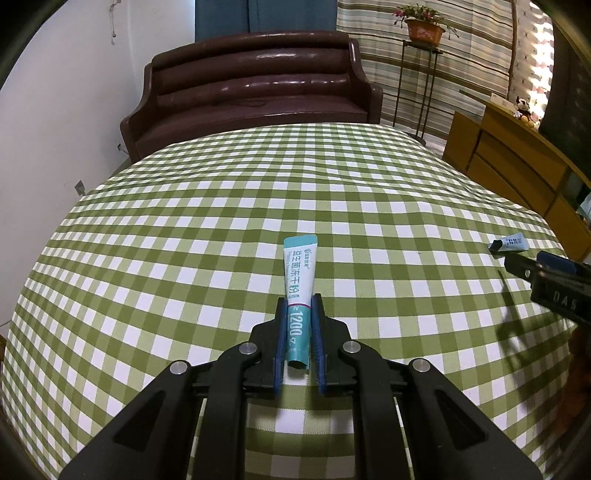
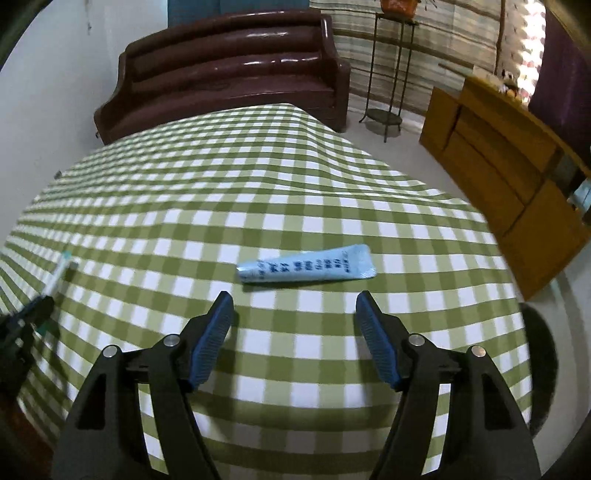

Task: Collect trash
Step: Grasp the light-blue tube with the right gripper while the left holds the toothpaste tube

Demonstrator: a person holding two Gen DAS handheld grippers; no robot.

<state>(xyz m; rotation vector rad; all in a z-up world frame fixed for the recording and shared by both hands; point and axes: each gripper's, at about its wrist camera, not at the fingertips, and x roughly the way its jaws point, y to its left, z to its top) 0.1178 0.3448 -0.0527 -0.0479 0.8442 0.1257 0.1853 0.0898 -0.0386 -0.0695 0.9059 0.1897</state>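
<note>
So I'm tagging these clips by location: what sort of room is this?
Most likely a living room in a home. A dark sofa stands behind the table with its checked cloth, a potted plant sits on a metal stand by the curtains, and a wooden cabinet lines the right side.

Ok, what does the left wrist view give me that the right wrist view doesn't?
Left wrist only: the teal sachet clamped face-up in the left tool, and the potted plant on its stand.

Right wrist only: the right tool open, short of the pale blue sachet, which lies crosswise.

Both: the checked tablecloth, brown sofa, wooden cabinet.
</note>
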